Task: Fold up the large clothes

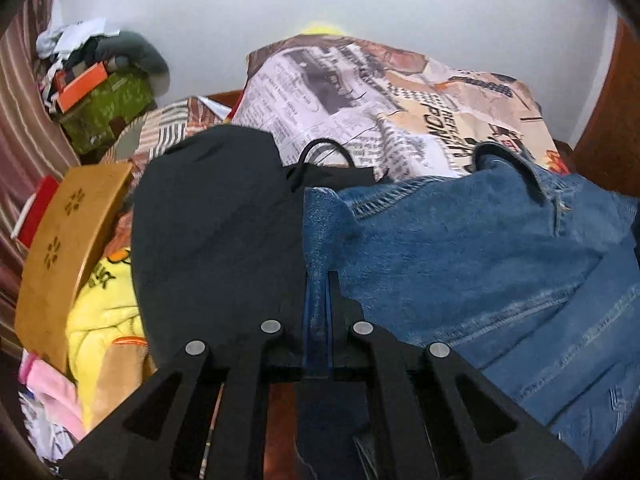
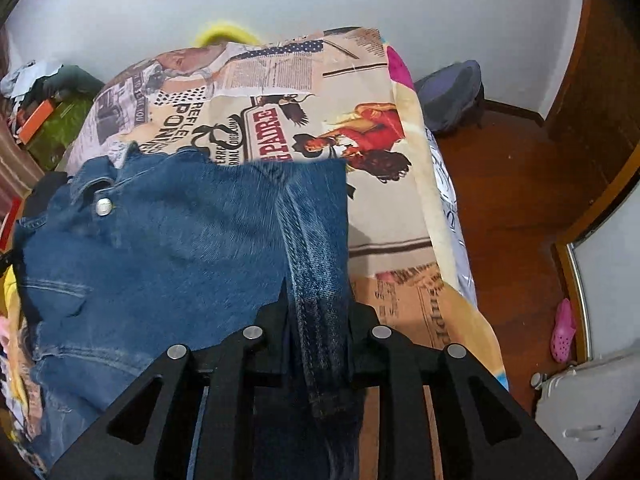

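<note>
Left wrist view, left gripper point(image 1: 318, 280) jaws clamping one pair of jeans point(image 1: 480, 260), right gripper point(image 2: 318, 300) likewise.

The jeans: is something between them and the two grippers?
Nothing visible. The left gripper is already shut on one edge of the jeans, and the right gripper is shut on a seamed edge. The black garment lies beside the jeans, to their left.

A bed point(image 2: 404, 216) is covered by a newspaper-print blanket point(image 2: 280, 92). Blue jeans point(image 2: 168, 240) are spread on it toward eight o'clock. A black garment point(image 1: 216, 220) is laid at nine o'clock of the jeans.
</note>
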`<state>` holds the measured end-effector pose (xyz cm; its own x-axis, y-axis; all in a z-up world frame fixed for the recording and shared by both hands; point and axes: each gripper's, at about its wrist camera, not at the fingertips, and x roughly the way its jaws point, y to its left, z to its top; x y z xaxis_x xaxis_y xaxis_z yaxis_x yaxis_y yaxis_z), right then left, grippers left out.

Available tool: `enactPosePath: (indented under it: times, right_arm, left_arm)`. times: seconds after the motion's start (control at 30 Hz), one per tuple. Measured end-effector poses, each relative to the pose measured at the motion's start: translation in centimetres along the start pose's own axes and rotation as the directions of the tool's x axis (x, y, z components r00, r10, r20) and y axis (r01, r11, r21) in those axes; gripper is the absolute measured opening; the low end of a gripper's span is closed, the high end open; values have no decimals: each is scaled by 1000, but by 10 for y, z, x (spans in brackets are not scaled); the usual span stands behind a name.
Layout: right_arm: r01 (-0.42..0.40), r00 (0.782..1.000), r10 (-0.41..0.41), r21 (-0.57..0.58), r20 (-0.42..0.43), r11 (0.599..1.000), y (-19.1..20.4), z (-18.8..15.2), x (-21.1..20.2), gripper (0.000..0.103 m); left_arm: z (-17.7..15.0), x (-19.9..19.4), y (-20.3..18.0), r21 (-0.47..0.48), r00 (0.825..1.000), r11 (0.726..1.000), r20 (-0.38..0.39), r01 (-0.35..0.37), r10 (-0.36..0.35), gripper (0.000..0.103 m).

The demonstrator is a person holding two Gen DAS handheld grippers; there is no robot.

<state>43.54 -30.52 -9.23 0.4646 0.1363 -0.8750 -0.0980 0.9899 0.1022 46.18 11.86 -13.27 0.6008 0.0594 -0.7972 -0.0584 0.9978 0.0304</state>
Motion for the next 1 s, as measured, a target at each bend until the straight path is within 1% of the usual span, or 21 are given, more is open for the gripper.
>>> enactPosePath:
  times: [0.03, 0.1, 0.17, 0.27, 0.3, 0.33, 0.37, 0.4, 0.43, 0.5, 0.53, 0.57, 0.6, 0.63, 0.67, 0.73, 0.8, 0.9, 0.97, 1.0]
  right_arm:
    - [1, 1000, -1, -3, 1, 1000, 1, -2, -8, 19]
    - [19, 1000, -18, -19, 20, 1000, 4, -8, -22, 24]
    - [39, 998, -36, -50, 52, 998, 9, -16, -42, 28]
    - [34, 997, -27, -83, 78, 996, 16, -28, -68, 28]
    - [32, 996, -25, -92, 86, 995, 19, -31, -76, 28]
    - [33, 995, -23, -104, 99, 994, 22, -37, -86, 29]
    - [36, 993, -23, -116, 112, 993, 25, -42, -95, 34]
    - [46, 990, -28, -135, 135, 990, 29, -49, -107, 40]
    - [57, 987, -34, -149, 156, 987, 32, -55, -116, 44]
    - [83, 978, -47, -174, 202, 981, 38, -66, -132, 57]
    - [92, 974, -50, -184, 221, 979, 41, -73, -141, 60]
    - [97, 971, -51, -191, 233, 977, 43, -79, -147, 64]
    - [97, 969, -48, -194, 241, 976, 44, -85, -153, 67]
    - [94, 968, -44, -195, 246, 976, 46, -89, -157, 68]
    - [86, 967, -35, -195, 251, 977, 47, -95, -161, 68]
    - [66, 968, -16, -194, 249, 979, 48, -106, -166, 68]
    - [40, 972, 6, -189, 235, 981, 48, -117, -167, 69]
    - [31, 978, 8, -183, 207, 983, 47, -132, -165, 69]
    - [29, 983, 3, -171, 182, 985, 45, -144, -161, 69]
    - [22, 987, 5, -166, 158, 986, 44, -151, -158, 69]
  left_arm:
    - [0, -4, -1, 2, 1000, 1000, 2, 0, 0, 3]
    - [-2, -18, -2, -1, 1000, 1000, 11, 15, -15, 4]
    - [-5, -33, -3, -4, 999, 1000, 19, 26, -26, 7]
    - [-12, -58, -10, 21, 999, 999, 44, 31, -32, 9]
    - [-16, -69, -13, 36, 998, 999, 52, 34, -36, 13]
    - [-19, -77, -15, 46, 998, 998, 54, 41, -43, 22]
    - [-21, -83, -17, 52, 997, 998, 56, 46, -49, 28]
    - [-26, -95, -19, 56, 996, 997, 69, 56, -59, 37]
    - [-29, -103, -21, 61, 994, 996, 82, 61, -66, 38]
    - [-38, -124, -27, 91, 991, 993, 109, 73, -83, 40]
    - [-41, -131, -29, 100, 989, 992, 115, 77, -88, 45]
    - [-47, -142, -31, 113, 987, 990, 127, 81, -95, 49]
    - [-52, -150, -33, 120, 986, 989, 138, 82, -99, 58]
    - [-58, -158, -34, 127, 983, 988, 150, 83, -102, 66]
    - [-63, -163, -34, 130, 982, 988, 157, 85, -105, 69]
    - [-78, -171, -35, 132, 980, 986, 155, 104, -124, 80]
    - [-92, -172, -37, 137, 983, 984, 129, 111, -129, 81]
    - [-113, -167, -36, 152, 990, 983, 79, 101, -114, 81]
    - [-128, -163, -33, 144, 992, 983, 52, 110, -118, 81]
    - [-137, -158, -28, 126, 992, 984, 24, 122, -126, 81]
